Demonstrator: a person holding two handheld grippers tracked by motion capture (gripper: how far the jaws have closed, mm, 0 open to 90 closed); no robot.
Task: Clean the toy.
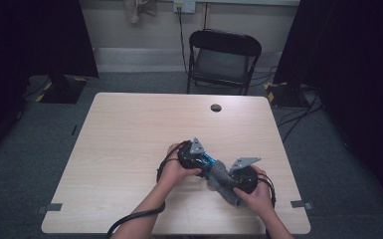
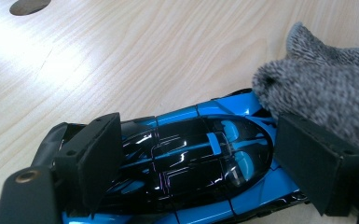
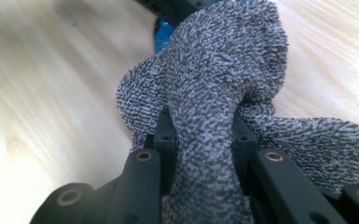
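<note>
Two close views add detail: left gripper (image 2: 200, 154) fingers clasp the blue toy car (image 2: 205, 163); right gripper (image 3: 205, 140) fingers pinch the grey sock (image 3: 224, 84).

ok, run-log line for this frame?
left gripper: shut on blue toy car | right gripper: shut on grey sock | sock at car's end | table

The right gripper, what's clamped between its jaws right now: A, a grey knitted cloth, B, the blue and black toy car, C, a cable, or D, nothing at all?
A: in the right gripper view the right gripper has its jaws pinched on a bunched fold of the grey knitted cloth, while the blue and black toy car sits between the jaws of the left gripper.
</note>
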